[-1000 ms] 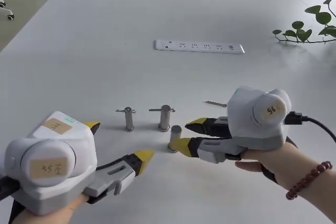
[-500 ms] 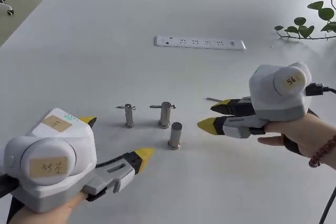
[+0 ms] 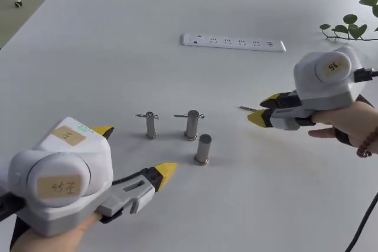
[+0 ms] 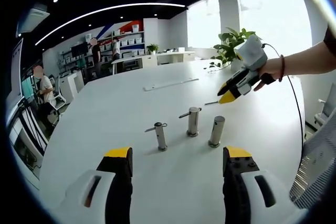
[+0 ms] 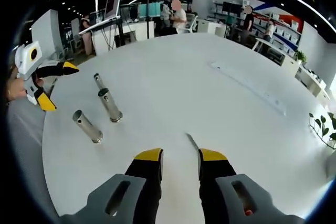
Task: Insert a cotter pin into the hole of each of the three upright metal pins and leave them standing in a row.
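Cotter pins were already through two of the three upright metal pins, so by my reckoning the job was about two-thirds done. The three stood near the middle of a white table (image 3: pixel 118 39). The left pin (image 3: pixel 151 125) had a cotter pin through its top. So did the middle pin (image 3: pixel 192 124) just to its right. Each cotter pin stuck out sideways to the left. The third pin (image 3: pixel 202 149) stood nearer the person and slightly right of the middle pin, close to it but not touching, with nothing through it. The three made a bent line rather than a straight row.

A loose cotter pin (image 3: pixel 247 108) lay flat on the table, well to the right of the pins. The right gripper (image 3: pixel 263 108) hovered just beside it with its yellow tips pointing left, its jaws a little apart and gripping nothing. In the right gripper view the loose cotter pin lay just ahead of the gap between the jaws. The left gripper (image 3: pixel 134 149) hung near and to the left of the pins, jaws wide apart and empty.

As I judged it, three steps were left: picking up the loose cotter pin, passing it through the third pin, and bringing that pin into line with the other two. A power strip (image 3: pixel 233 42) lay on the far side of the table.
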Available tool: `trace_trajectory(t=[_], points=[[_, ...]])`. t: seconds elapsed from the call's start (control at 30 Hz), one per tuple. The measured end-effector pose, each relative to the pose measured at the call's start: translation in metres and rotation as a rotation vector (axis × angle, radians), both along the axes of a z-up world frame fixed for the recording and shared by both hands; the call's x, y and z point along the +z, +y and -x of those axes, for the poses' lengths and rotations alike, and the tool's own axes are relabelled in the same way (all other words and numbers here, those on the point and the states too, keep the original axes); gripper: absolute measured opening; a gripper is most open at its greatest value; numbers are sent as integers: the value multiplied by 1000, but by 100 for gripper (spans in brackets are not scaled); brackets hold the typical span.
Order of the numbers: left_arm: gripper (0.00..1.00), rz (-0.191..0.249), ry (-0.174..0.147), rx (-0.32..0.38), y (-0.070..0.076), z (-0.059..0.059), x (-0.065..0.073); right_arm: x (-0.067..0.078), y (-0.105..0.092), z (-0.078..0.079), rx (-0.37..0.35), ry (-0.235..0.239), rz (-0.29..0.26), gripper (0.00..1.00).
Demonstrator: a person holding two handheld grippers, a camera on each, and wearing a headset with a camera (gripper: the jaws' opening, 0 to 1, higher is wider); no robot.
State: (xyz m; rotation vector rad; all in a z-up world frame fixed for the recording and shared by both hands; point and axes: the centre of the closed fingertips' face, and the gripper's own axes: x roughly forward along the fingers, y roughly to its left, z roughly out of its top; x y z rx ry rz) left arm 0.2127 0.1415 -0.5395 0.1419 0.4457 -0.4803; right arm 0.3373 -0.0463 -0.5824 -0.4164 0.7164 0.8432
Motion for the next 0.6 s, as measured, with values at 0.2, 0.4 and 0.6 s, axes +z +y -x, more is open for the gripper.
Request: trace_trajectory(t=[0.2,0.4,0.6], points=[[67,-37,-3,24,9,-2,-2,-16,-13,-11,-54,40,37,19],[66,-34,0,38,14,-3,-3,-23,-14,-18,-72,59,32,17],[65,-38,7,47,16,-4,-5,-26,-19,-23,-98,71,44,12]])
